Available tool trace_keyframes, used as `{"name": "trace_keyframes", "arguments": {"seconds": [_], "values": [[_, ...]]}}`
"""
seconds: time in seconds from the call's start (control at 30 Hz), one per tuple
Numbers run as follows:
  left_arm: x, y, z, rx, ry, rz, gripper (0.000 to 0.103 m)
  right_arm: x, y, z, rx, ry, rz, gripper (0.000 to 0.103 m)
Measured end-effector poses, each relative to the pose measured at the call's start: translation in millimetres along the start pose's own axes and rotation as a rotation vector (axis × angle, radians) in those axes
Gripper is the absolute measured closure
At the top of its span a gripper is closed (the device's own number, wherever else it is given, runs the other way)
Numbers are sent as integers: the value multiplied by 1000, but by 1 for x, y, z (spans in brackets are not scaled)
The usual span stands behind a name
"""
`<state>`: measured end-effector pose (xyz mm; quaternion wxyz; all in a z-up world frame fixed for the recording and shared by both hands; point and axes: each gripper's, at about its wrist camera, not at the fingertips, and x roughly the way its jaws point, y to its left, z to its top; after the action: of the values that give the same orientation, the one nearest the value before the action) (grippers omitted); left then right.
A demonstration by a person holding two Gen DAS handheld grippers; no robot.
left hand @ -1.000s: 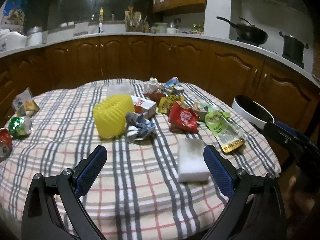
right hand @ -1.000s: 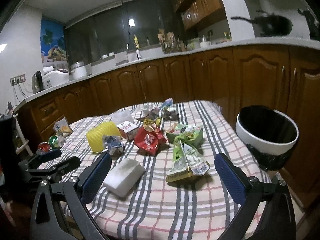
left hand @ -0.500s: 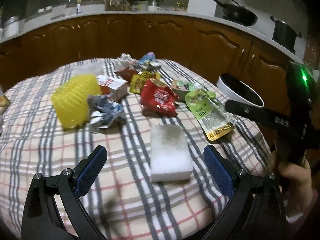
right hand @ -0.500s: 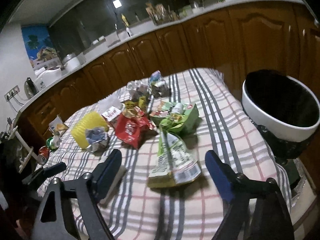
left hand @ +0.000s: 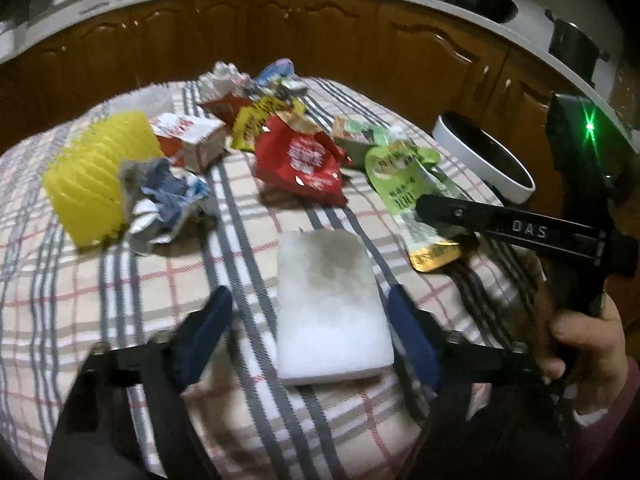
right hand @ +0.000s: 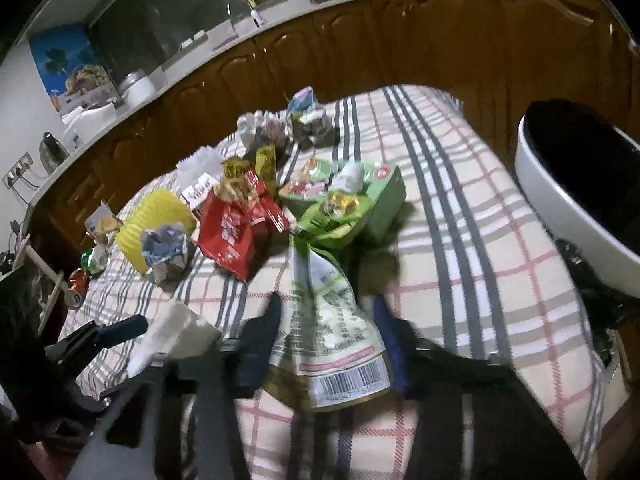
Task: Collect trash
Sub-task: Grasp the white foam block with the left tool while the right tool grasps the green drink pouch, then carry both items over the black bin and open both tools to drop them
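Trash pile [left hand: 288, 152] is spread mid-frame on checked cloth [left hand: 80, 304] | white block [left hand: 332, 304] is straddled by open left gripper [left hand: 308, 320] | green pouch [right hand: 332, 320] is bracketed by open right gripper [right hand: 328, 340]

Left gripper [left hand: 308, 320]: fingers smeared by blur.
Bin [right hand: 576, 216]: cut off at right edge.
Pouch [right hand: 336, 320]: print unreadable.

A white foam block [left hand: 332, 304] is lying flat on the checked cloth, smudged grey on top. At its two o'clock a green drink pouch [left hand: 408, 188] is lying flat, gold bottom edge nearest the camera. At twelve o'clock a red snack bag [left hand: 304, 160] is lying crumpled; at ten o'clock a crumpled blue-white wrapper [left hand: 164, 200] is touching a yellow ribbed cup [left hand: 96, 176] tipped on its side.
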<state>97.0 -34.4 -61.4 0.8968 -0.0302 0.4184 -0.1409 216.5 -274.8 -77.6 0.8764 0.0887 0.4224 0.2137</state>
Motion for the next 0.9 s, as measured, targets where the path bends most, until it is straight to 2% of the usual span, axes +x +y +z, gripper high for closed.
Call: {"name": "trace_keyframes", "arguments": {"seconds": [0.03,0.07,0.27,0.47,0.9], "values": [[3,1,-1,-5,13,-25,50,-1,-1,-1,2,-7,0,71],[4,1,-1,-14,20,-48,53,-4,0,-2,2,-14,0,74],[-12,-2,3,-8,-28,-63,54,-31,4,-3,12,-88,31,75],[-24,-13,23,13,-69,-102,54,-62,-4,-3,32,-160,23,75],[-3,-82,86,149,-85,-202,55,-113,-79,15,135,-251,-126,75]]}}
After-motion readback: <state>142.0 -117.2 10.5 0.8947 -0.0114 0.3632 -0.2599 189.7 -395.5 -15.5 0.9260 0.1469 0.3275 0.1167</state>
